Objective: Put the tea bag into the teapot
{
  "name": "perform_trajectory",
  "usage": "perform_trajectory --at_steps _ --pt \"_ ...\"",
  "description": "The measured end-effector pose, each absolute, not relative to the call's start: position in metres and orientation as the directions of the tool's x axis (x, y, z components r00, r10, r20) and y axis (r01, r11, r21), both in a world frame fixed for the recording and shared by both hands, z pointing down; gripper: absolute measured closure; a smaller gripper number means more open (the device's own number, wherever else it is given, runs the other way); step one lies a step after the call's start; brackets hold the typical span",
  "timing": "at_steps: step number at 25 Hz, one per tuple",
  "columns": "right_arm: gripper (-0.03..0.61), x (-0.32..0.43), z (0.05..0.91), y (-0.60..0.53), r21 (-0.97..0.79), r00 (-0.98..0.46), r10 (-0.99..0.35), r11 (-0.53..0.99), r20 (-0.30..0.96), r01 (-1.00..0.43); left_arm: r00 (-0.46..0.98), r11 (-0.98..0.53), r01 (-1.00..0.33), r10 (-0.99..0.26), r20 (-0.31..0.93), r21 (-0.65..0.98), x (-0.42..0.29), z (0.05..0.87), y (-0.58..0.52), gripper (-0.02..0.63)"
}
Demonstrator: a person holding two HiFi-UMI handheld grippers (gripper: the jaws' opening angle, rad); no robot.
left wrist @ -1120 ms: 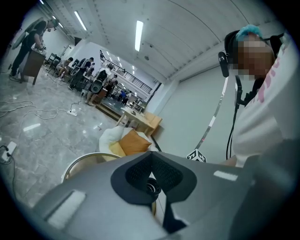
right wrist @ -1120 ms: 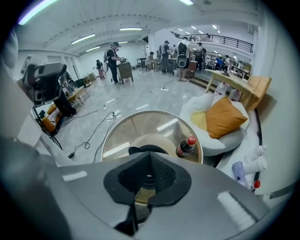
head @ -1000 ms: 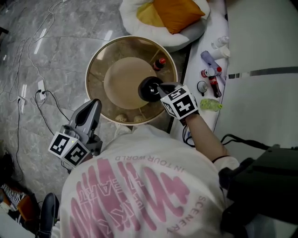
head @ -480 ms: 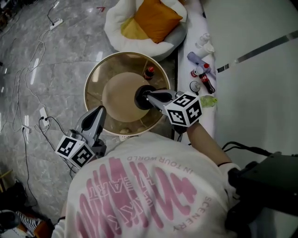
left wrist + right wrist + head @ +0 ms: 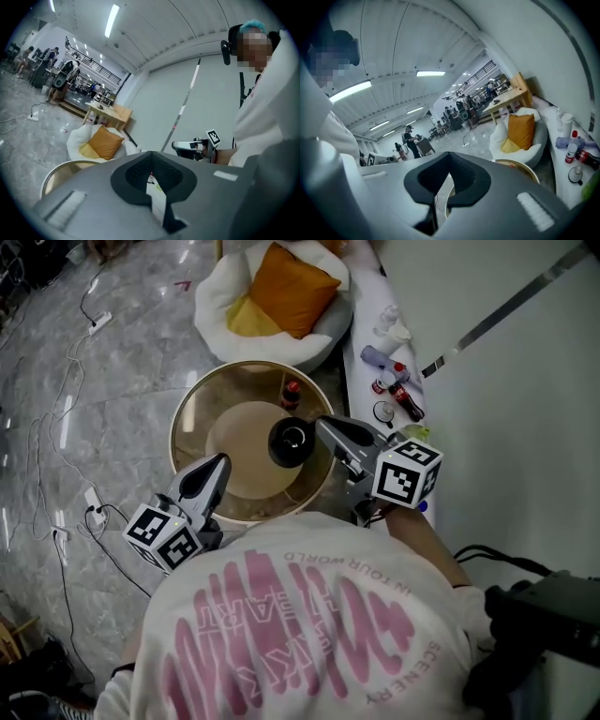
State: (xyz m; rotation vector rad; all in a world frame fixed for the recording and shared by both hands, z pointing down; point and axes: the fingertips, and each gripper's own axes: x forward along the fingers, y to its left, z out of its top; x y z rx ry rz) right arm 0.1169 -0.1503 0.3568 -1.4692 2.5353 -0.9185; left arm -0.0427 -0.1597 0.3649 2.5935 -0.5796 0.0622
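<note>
A black teapot (image 5: 289, 443) stands on the round table (image 5: 202, 423), a small bottle (image 5: 291, 391) nearby.

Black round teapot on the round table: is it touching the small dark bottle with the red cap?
Apart. The head view shows bare tan tabletop between the black round teapot and the small dark red-capped bottle.

Round table (image 5: 199, 423) w/ teapot (image 5: 291, 443), bottle (image 5: 291, 395)

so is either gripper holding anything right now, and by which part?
Nothing is held. The left gripper and the right gripper both have their jaws together with nothing between them.
</note>
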Motion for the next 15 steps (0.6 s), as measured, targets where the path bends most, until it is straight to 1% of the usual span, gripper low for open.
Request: perform_trajectory --at_steps 2,8,15 --pt "0.574 0.124 0.359 -0.145 -0.525 -0.504 -0.831 0.328 0.235 -0.786 0.917 -0.805 -0.397 -0.370 0.149 0.441 -0.042 0.366 -0.160 0.598" --pt "0.575 0.132 0.384 -0.120 -0.464 -0.441 -0.838 0.266 0.323 -0.845 0.941 -0.830 -0.338 -0.307 0.143 0.443 -0.033 0.374 -0.158 0.598" --pt "0.574 0.137 0.390 -0.108 -0.458 -0.400 -0.852 0.223 0.337 -0.861 0.958 -0.845 -0.286 -0.243 0.153 0.452 -0.019 0.379 -0.152 0.598"
